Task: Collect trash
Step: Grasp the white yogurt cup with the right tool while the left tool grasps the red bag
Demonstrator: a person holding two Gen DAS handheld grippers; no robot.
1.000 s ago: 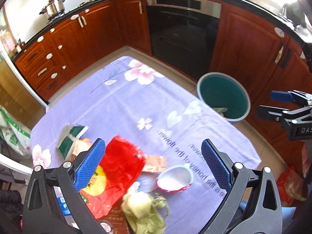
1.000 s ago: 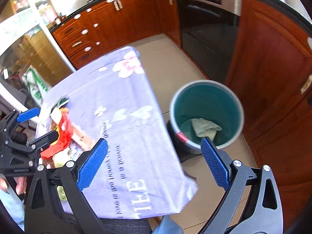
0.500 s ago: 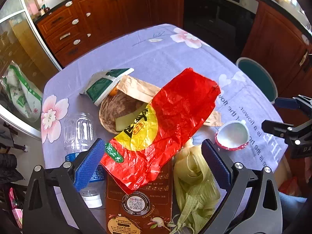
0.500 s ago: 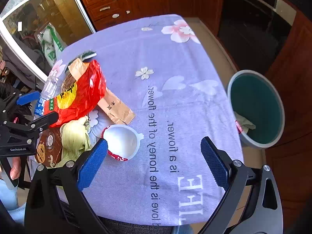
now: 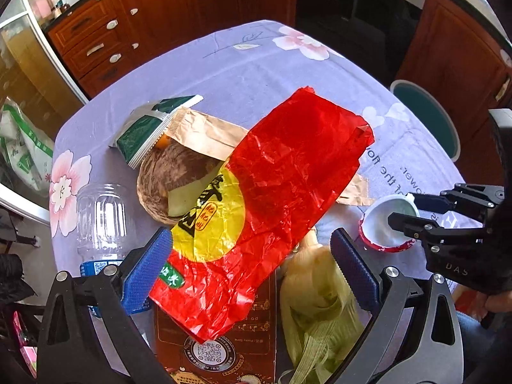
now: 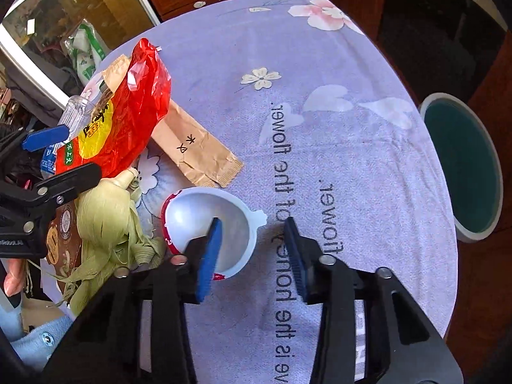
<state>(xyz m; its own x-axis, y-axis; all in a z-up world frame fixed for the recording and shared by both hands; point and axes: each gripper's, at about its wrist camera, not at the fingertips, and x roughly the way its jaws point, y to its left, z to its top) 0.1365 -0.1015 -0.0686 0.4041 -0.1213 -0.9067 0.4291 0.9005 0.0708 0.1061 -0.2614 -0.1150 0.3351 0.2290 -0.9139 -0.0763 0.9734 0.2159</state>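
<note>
A heap of trash lies on the lilac flowered tablecloth (image 6: 320, 147). My left gripper (image 5: 252, 265) is open low over the heap, and the crumpled red and yellow bag (image 5: 272, 198) lies between its blue pads. Pale green corn husks (image 5: 313, 304) lie beside its right finger. My right gripper (image 6: 252, 249) straddles the rim of the white cup with a red outside (image 6: 198, 217). One pad is inside the bowl and one outside, and the jaws are closing without pressing on the wall. The left wrist view has the right gripper (image 5: 400, 206) at the cup (image 5: 380, 227).
A brown paper sleeve (image 6: 195, 150), a green and white packet (image 5: 147, 128), a brown fibrous shell (image 5: 169, 176), a clear plastic bottle (image 5: 102, 220) and a brown box (image 5: 217, 342) share the heap. A teal bin (image 6: 460, 163) stands on the floor past the table's right edge.
Both grippers came down and in from near the bin to the trash heap. The right jaws went from wide open to narrow around the cup's rim.
</note>
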